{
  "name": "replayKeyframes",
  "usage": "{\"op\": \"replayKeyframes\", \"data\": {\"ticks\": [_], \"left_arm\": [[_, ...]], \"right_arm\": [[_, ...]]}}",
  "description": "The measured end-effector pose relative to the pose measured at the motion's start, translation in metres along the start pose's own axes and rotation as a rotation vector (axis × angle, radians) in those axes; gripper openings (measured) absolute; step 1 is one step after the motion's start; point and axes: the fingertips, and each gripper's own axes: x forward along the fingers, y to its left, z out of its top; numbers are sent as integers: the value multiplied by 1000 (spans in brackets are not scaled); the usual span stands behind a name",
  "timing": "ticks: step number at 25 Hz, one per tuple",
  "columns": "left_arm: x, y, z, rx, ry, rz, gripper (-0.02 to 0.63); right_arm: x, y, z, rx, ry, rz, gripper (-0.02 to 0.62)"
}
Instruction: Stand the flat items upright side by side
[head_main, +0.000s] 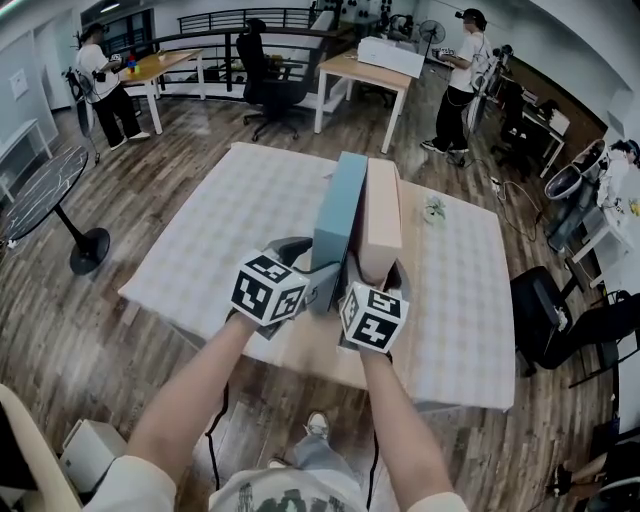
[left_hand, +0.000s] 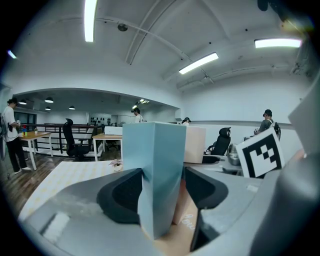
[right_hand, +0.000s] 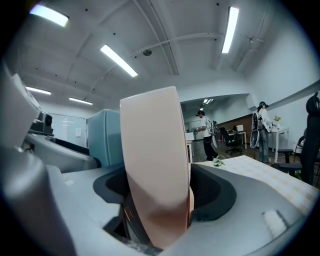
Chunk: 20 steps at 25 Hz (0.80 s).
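Your left gripper (head_main: 316, 276) grasps the blue box (head_main: 340, 205), your right gripper (head_main: 376, 278) the pink box (head_main: 382, 215), both upright. Settle them touching, then release.

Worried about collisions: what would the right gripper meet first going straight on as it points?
The upright pink box, already held between its jaws, so the right gripper would just push it along. Beyond it the tablecloth looks free, though the box hides much.

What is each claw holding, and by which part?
Left claw: the blue box, gripped across its near end. Right claw: the pink box, likewise across its near end.
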Motion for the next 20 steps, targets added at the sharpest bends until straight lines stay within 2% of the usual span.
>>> {"op": "replayKeyframes", "data": {"ticks": [6,12,16,20], "left_arm": [[-1,0,-2,13,23,-8,284],[-1,-2,-1,22,35,-16,284],[-1,1,0,7,29,-14,270],[0,4,1,-2,25,-8,252]], "right_arm": [[-24,8,2,-83,-1,168,336],[-40,-1,3,-121,30,301,296],[-35,-9,-5,-119,76,348,259],[-32,-3,-8,-87,77,375,241]]}}
